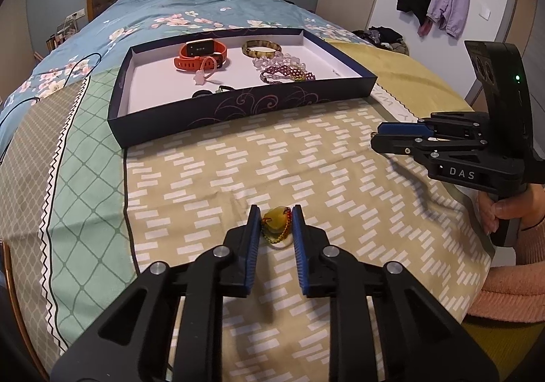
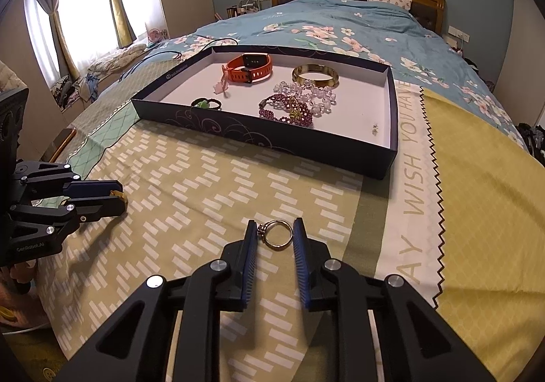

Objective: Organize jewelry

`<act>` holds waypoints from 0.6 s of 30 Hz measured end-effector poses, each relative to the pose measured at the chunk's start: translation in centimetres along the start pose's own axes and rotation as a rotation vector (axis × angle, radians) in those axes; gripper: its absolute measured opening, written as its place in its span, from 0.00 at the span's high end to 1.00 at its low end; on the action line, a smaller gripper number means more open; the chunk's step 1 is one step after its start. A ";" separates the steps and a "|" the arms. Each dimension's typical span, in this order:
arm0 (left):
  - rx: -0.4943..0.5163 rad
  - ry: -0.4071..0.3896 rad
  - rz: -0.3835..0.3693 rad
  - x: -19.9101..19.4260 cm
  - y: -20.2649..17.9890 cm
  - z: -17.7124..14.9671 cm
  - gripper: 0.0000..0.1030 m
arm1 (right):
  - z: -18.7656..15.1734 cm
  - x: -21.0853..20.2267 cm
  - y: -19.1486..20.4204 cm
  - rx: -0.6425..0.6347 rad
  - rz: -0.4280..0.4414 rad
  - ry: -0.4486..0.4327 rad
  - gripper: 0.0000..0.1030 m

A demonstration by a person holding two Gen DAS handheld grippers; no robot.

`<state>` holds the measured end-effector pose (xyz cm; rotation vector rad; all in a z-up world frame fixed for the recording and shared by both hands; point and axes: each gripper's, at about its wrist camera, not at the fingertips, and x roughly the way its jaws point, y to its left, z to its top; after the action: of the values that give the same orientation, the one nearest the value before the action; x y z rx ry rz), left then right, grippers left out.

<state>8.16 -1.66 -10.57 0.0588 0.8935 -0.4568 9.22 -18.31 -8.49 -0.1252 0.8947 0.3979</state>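
Note:
A yellow stone pendant [image 1: 274,224] on a red-and-green beaded cord lies on the patterned bedspread. My left gripper [image 1: 276,211] is shut on it, both blue pads against its sides. A silver ring [image 2: 262,229] with a small setting sits between the pads of my right gripper [image 2: 275,221], which is shut on it. The right gripper [image 1: 376,138] also shows side-on in the left wrist view, and the left gripper [image 2: 117,200] in the right wrist view. Beyond stands a dark blue tray [image 1: 238,109] with a white floor.
The tray [image 2: 272,135] holds an orange watch [image 2: 253,68], a gold bangle [image 2: 315,75], clear and purple beaded bracelets [image 2: 289,109], a small dark ring [image 2: 206,104] and a tiny stud [image 2: 374,130]. A hand in a pink sleeve [image 1: 494,211] grips the right handle. A black cable [image 1: 78,65] crosses the floral duvet.

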 end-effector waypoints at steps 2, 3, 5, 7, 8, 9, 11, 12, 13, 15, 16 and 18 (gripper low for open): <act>-0.001 -0.006 0.003 -0.1 0.0 0.0 0.82 | 0.0 -0.2 0.0 0.005 0.009 -0.008 0.81; -0.002 -0.008 0.004 -0.2 0.0 0.0 0.82 | 0.0 -0.3 0.0 0.008 0.013 -0.016 0.81; -0.007 -0.014 0.008 -0.4 0.1 0.0 0.82 | -0.1 -0.6 0.0 0.012 0.023 -0.025 0.81; -0.009 -0.022 0.014 -0.6 0.1 0.1 0.82 | -0.1 -0.8 0.1 0.017 0.032 -0.037 0.81; -0.008 -0.026 0.018 -0.7 0.1 0.1 0.82 | 0.0 -0.9 0.2 0.018 0.034 -0.041 0.81; -0.007 -0.032 0.023 -0.9 0.1 0.2 0.82 | 0.0 -1.0 0.2 0.019 0.038 -0.046 0.81; -0.006 -0.041 0.021 -1.2 0.1 0.2 0.82 | 0.2 -1.3 0.2 0.028 0.051 -0.060 0.81; -0.005 -0.047 0.023 -1.3 0.1 0.3 0.82 | 0.3 -1.4 0.1 0.031 0.055 -0.066 0.81; -0.005 -0.052 0.023 -1.5 0.0 0.4 0.82 | 0.4 -1.6 0.1 0.035 0.060 -0.076 0.81; -0.006 -0.065 0.022 -1.8 0.0 0.6 0.82 | 0.5 -1.7 -0.1 0.046 0.071 -0.087 0.81; -0.006 -0.069 0.023 -1.9 0.0 0.7 0.82 | 0.6 -1.9 -0.2 0.054 0.077 -0.097 0.81; -0.008 -0.083 0.025 -2.2 0.1 1.0 0.82 | 0.9 -2.2 -0.2 0.059 0.087 -0.116 0.81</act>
<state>7.78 -1.05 -8.29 0.0433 0.8123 -0.4299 8.71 -18.85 -6.21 -0.0089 0.7983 0.4547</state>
